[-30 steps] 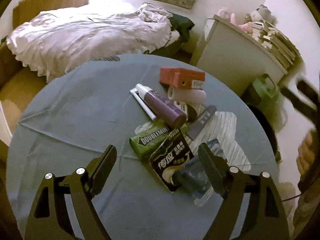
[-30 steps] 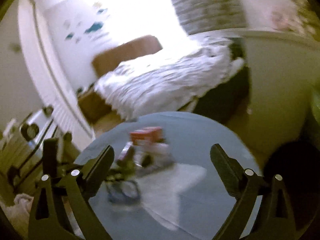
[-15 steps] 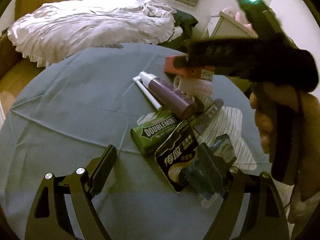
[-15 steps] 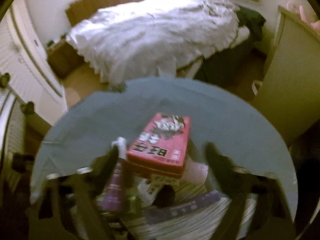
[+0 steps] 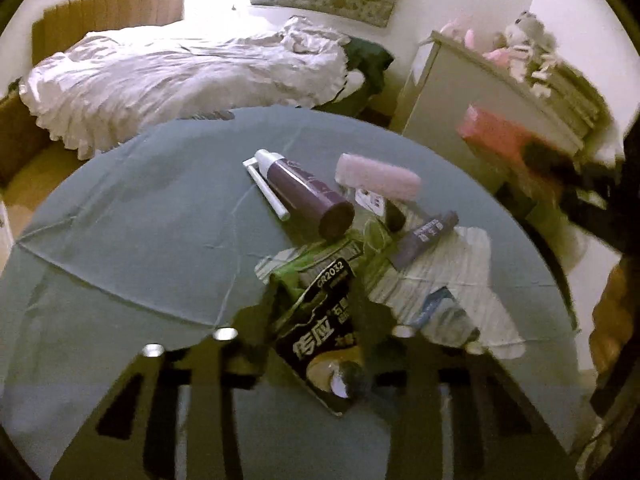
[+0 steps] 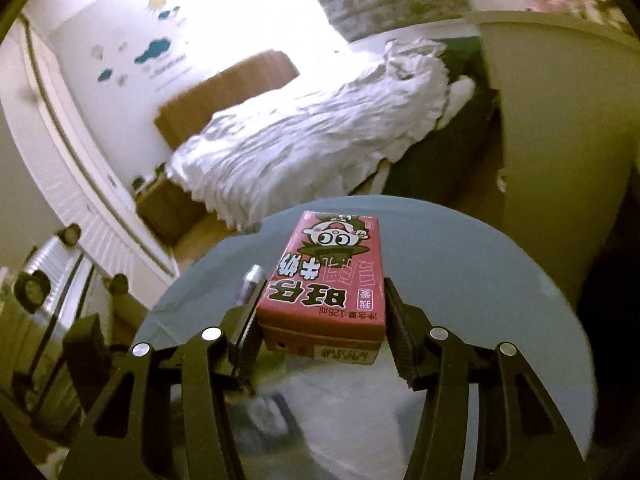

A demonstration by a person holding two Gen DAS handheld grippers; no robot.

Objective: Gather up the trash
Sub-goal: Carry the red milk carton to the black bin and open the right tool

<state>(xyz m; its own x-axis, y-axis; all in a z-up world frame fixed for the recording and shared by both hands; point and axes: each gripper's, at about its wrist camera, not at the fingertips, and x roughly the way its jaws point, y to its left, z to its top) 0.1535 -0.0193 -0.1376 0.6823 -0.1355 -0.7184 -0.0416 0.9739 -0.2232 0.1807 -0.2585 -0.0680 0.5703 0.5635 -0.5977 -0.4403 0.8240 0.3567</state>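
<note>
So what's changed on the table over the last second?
The right gripper has just closed its fingers on the red milk carton and lifted it off the pile. The left gripper has just closed on the black battery packet. The purple spray bottle and pink roll stayed put.

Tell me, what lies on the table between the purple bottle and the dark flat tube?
In the left wrist view, a pink roll and a small dark round thing lie between the purple bottle and the dark flat tube.

Both black grippers [image 6: 322, 320] [image 5: 316, 320] have ribbed pads and silver screws.
</note>
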